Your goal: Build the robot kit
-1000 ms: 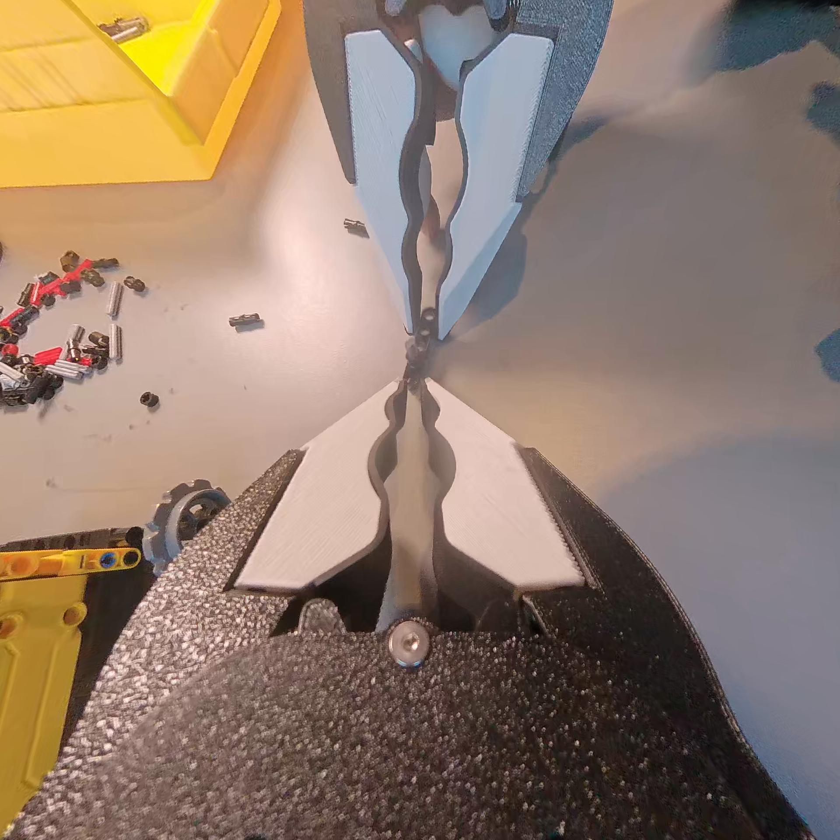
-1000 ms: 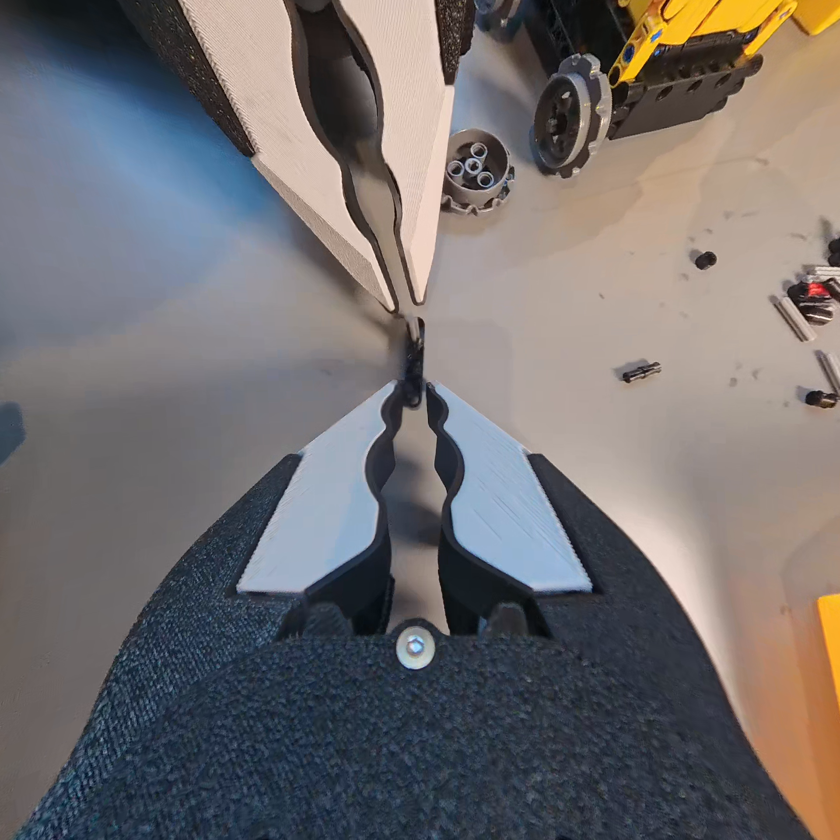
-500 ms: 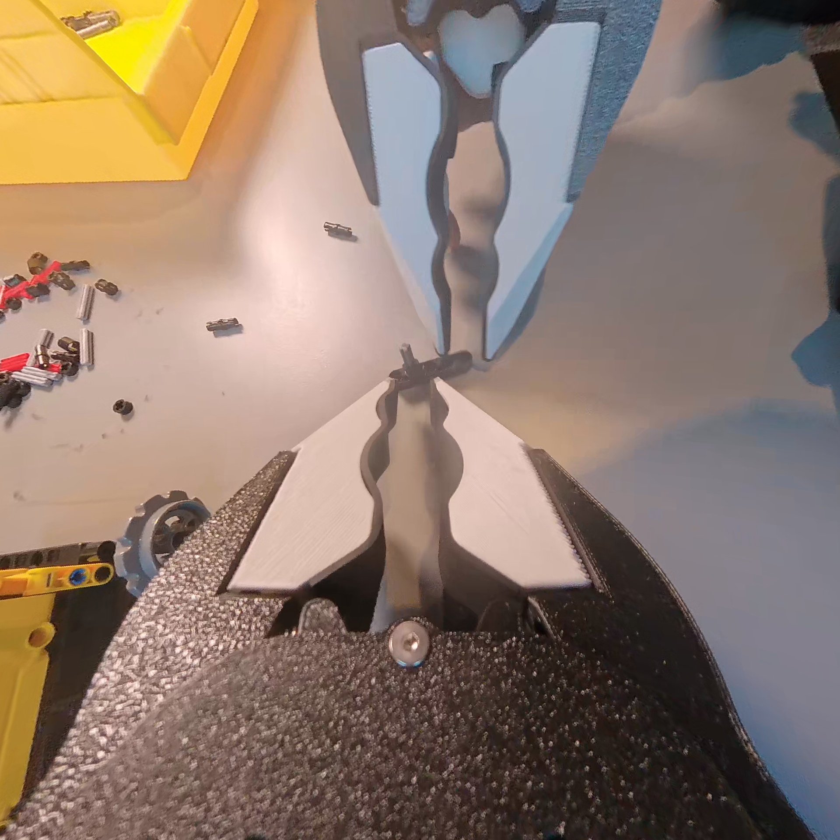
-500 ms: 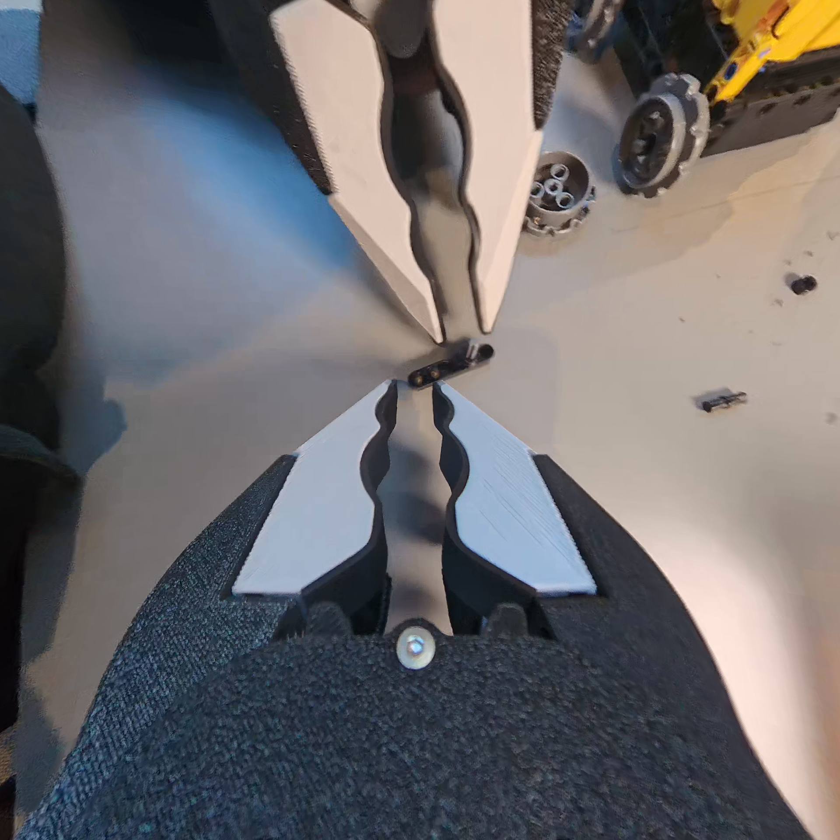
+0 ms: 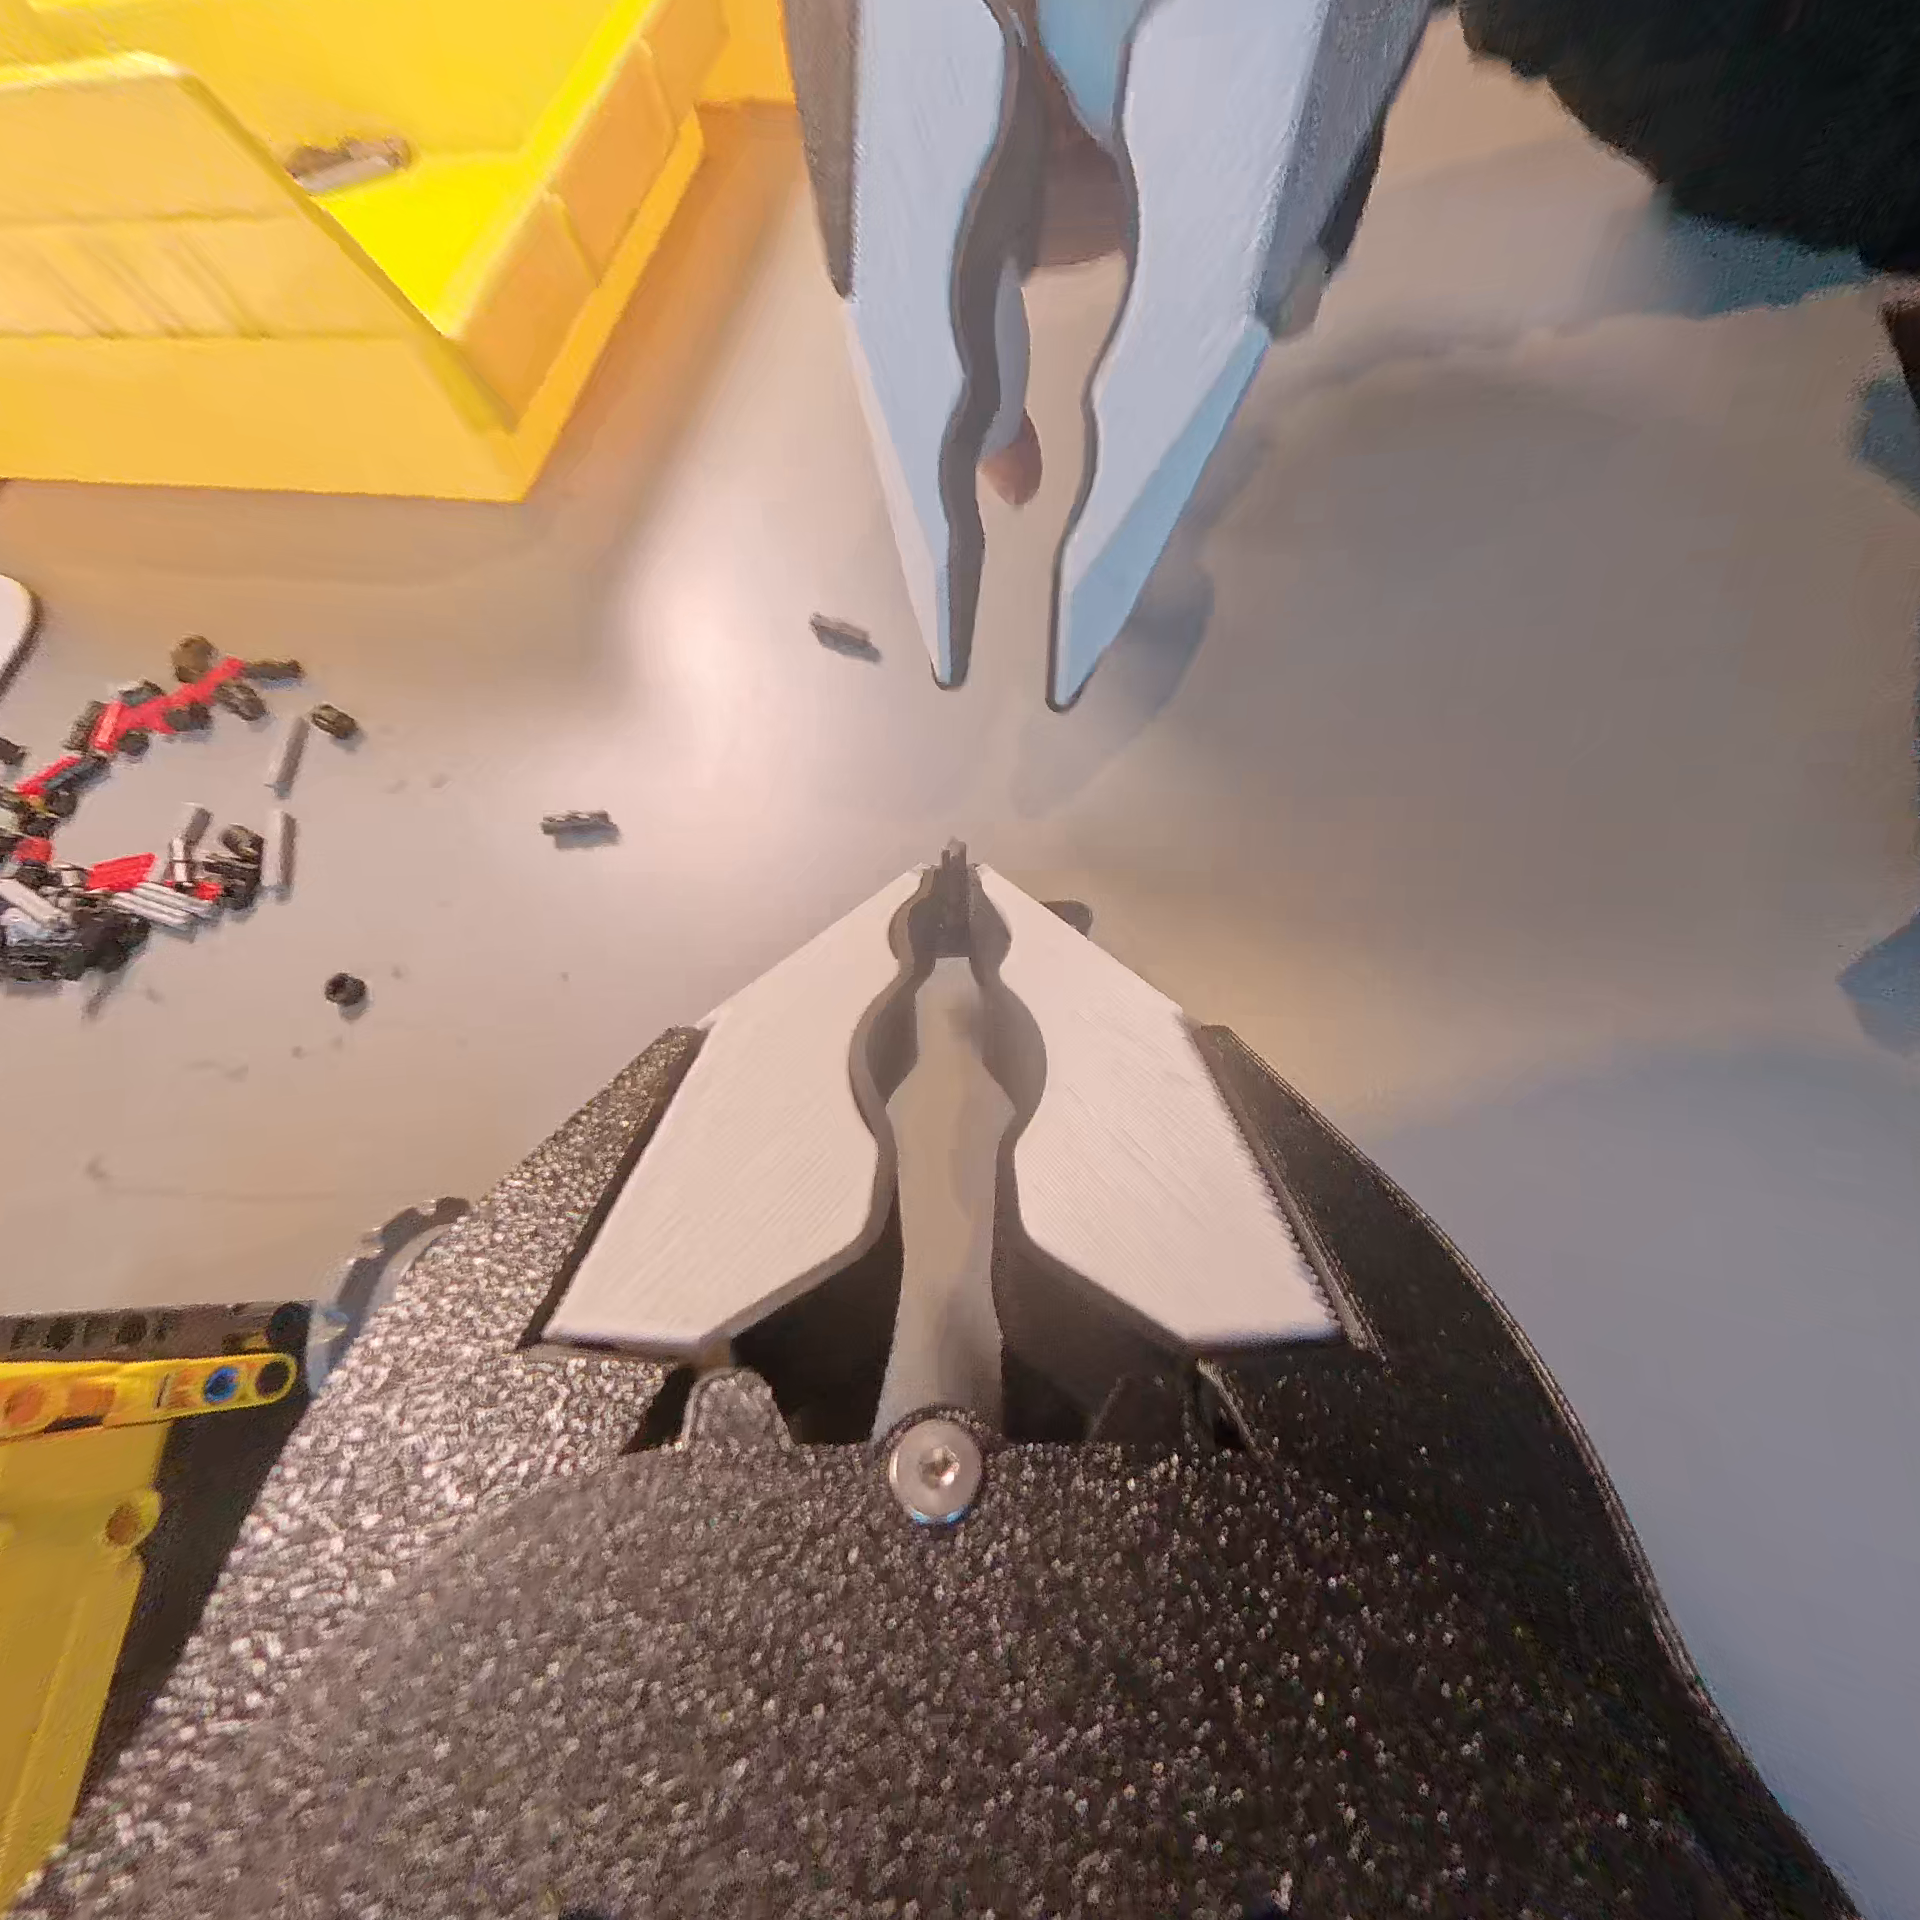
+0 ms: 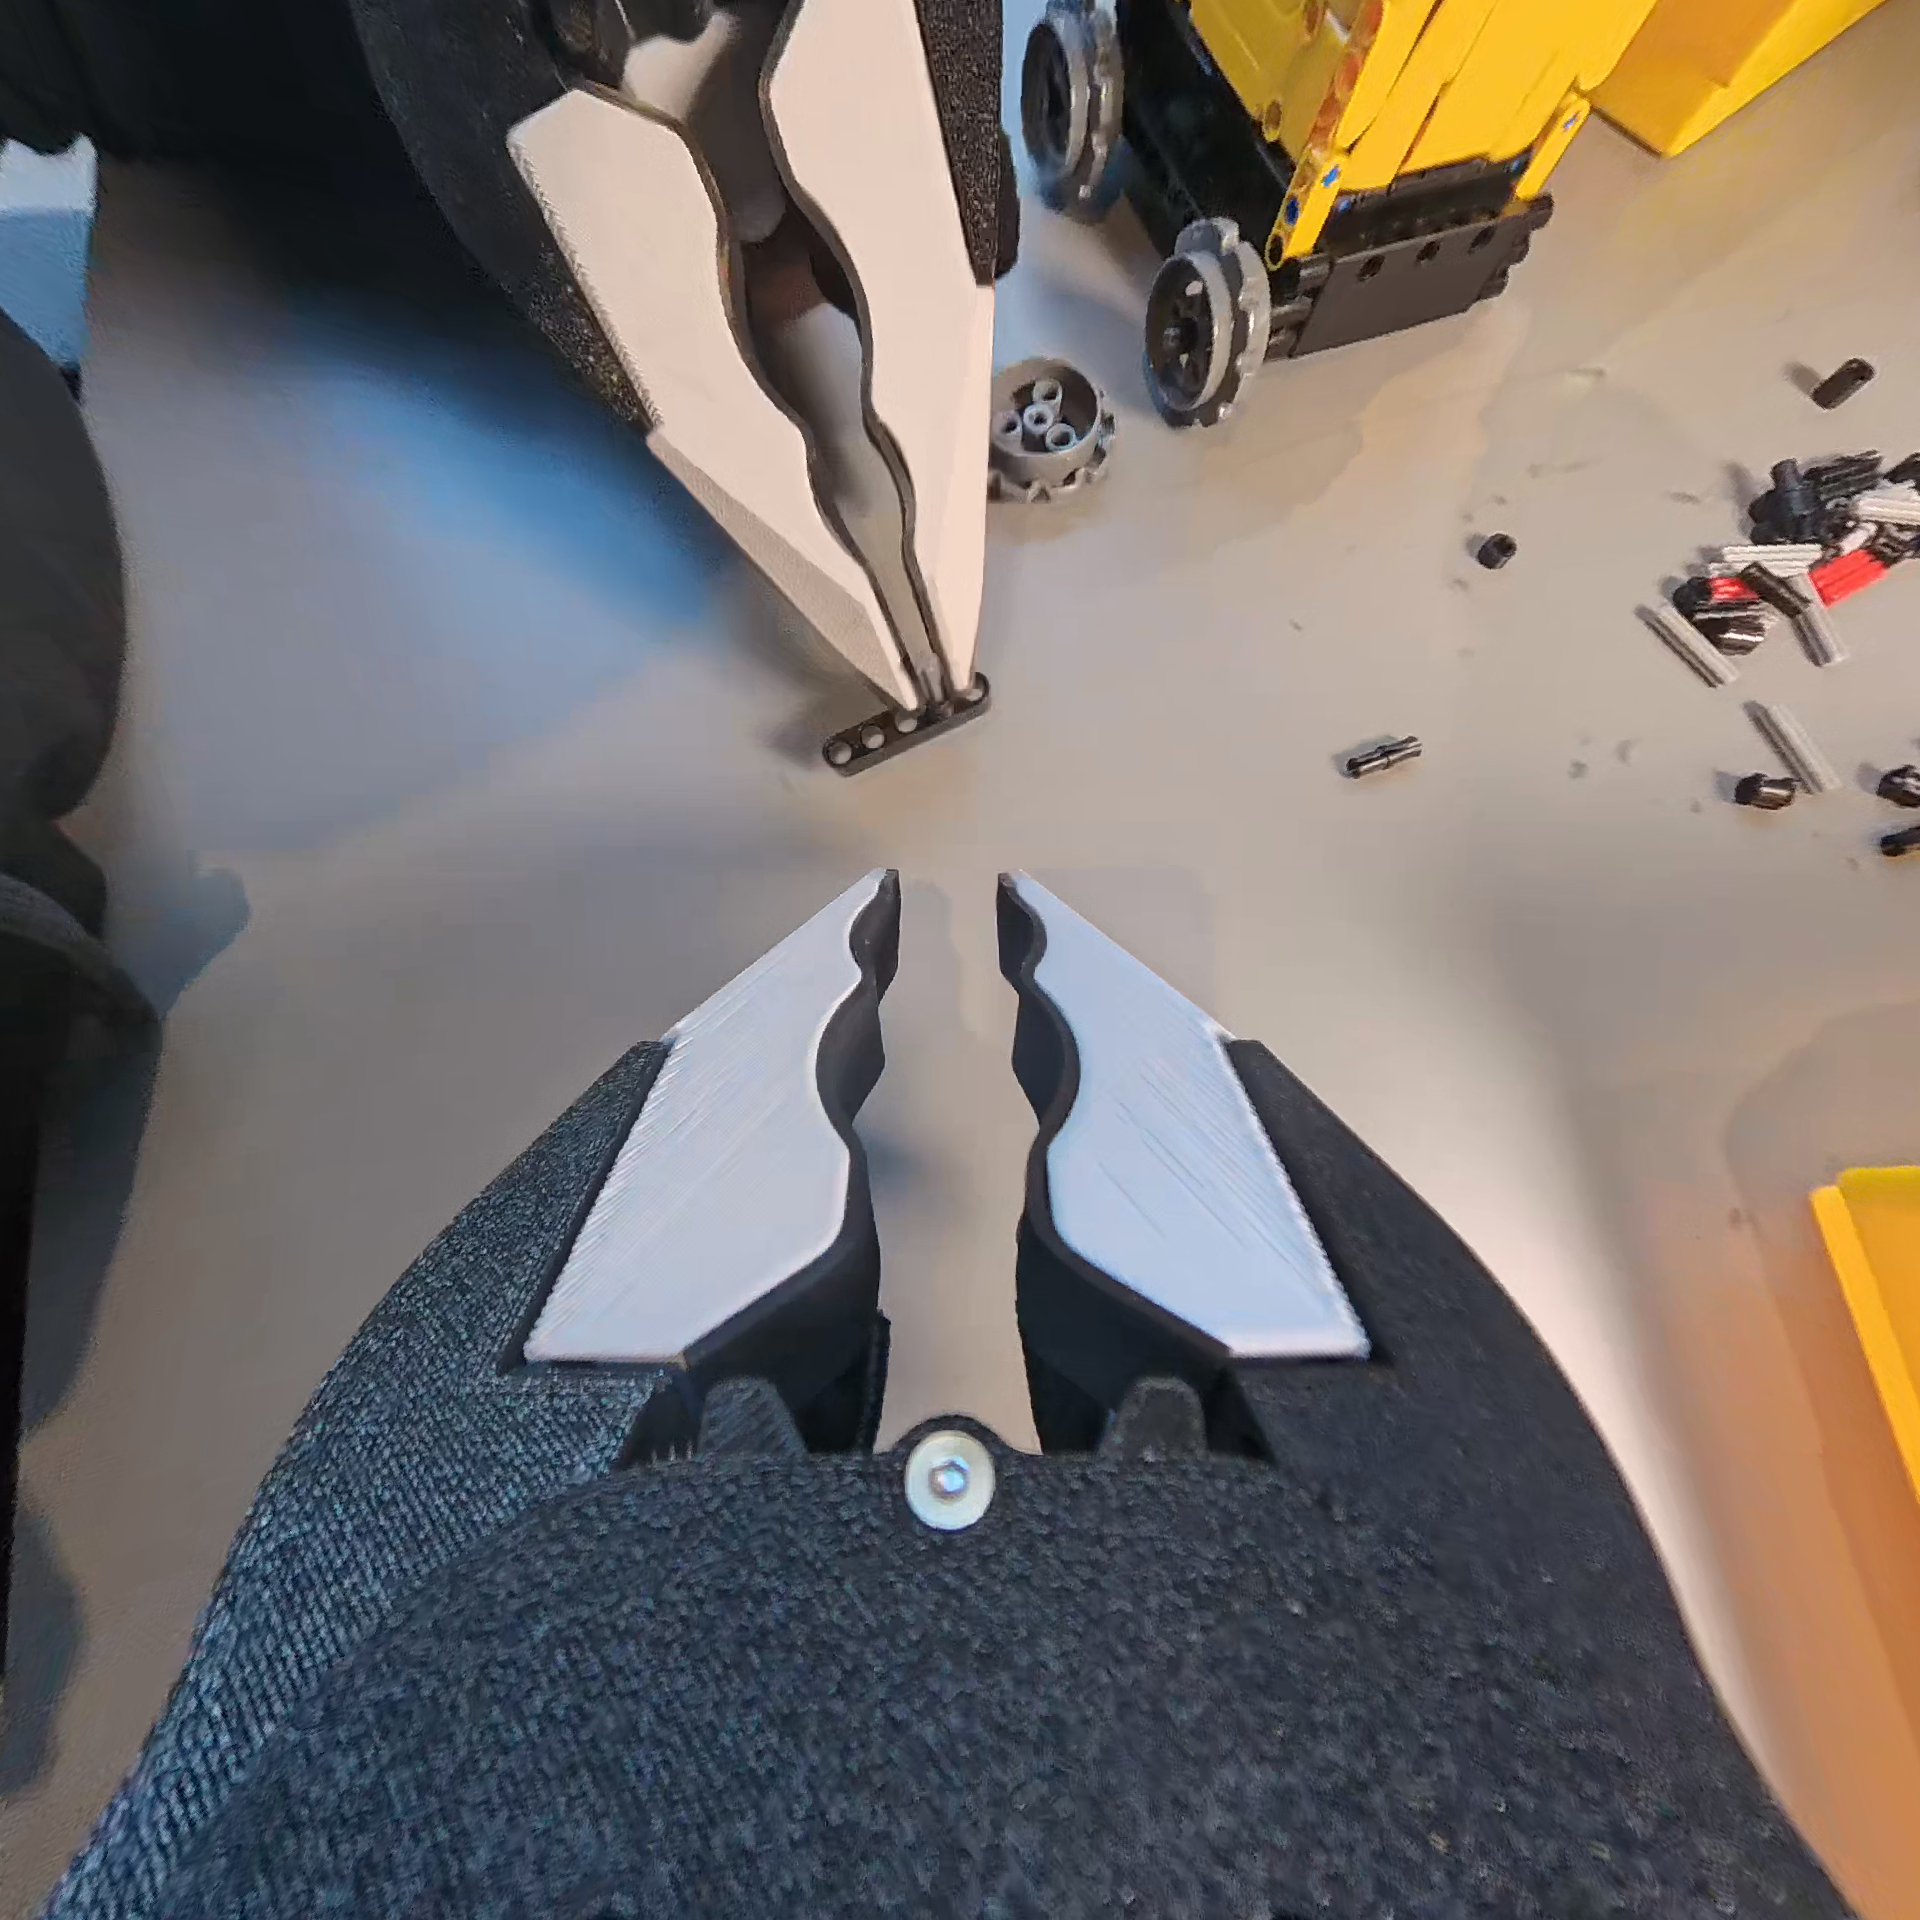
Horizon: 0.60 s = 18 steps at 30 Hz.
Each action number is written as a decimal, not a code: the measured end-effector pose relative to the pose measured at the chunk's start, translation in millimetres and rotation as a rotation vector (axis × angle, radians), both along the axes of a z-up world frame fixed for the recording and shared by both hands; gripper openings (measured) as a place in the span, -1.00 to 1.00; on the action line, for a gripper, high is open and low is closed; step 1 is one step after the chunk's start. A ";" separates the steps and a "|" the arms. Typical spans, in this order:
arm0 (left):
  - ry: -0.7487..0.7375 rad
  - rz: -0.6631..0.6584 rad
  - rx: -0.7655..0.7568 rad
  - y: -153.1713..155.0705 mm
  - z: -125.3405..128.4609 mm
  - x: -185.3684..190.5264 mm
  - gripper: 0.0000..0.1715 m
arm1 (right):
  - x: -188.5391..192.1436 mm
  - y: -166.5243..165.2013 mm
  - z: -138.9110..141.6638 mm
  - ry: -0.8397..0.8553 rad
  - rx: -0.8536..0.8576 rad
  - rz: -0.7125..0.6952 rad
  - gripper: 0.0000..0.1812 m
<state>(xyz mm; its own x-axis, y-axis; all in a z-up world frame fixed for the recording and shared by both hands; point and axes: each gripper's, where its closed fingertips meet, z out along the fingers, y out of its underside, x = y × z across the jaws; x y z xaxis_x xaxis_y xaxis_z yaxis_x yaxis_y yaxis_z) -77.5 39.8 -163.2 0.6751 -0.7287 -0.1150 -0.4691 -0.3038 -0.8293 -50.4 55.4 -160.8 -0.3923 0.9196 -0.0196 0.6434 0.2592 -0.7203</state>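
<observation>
Black beam (image 6: 906, 724) now only in left gripper (image 5: 950, 871), right gripper (image 6: 948, 881) released

Each camera sits close behind its own gripper, looking down its fingers at the grey table (image 6: 1195, 831). The views face each other, sharing the table strip between the claws.

Both grippers have black grainy shells, pale ribbed fingers (image 6: 727, 1184) with wavy black inner edges, and a silver screw (image 6: 948, 1480).
</observation>
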 end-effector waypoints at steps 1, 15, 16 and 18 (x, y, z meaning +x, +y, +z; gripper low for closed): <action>-0.058 0.016 0.023 2.1 9.4 -0.6 -0.98 | -1.5 -2.4 3.9 0.024 -0.031 -0.007 -0.77; -0.549 0.003 0.402 -8.7 117.9 -10.4 -0.97 | -41.6 -41.1 94.6 0.460 -0.734 -0.194 -0.68; -0.544 -0.003 0.421 -10.0 119.7 -10.0 -0.97 | -41.7 -42.3 97.1 0.467 -0.763 -0.196 -0.73; -0.518 -0.004 0.457 -11.3 121.5 -11.3 -0.97 | -41.4 -44.6 99.9 0.478 -0.780 -0.194 -0.82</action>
<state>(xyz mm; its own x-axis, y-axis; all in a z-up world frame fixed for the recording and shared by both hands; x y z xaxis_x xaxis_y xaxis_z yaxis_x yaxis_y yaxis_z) -88.8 28.5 -41.7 0.7231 -0.6867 -0.0749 0.0217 0.1311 -0.9911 -91.8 10.8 -60.9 -0.3586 0.7649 -0.5351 0.2153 -0.4900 -0.8447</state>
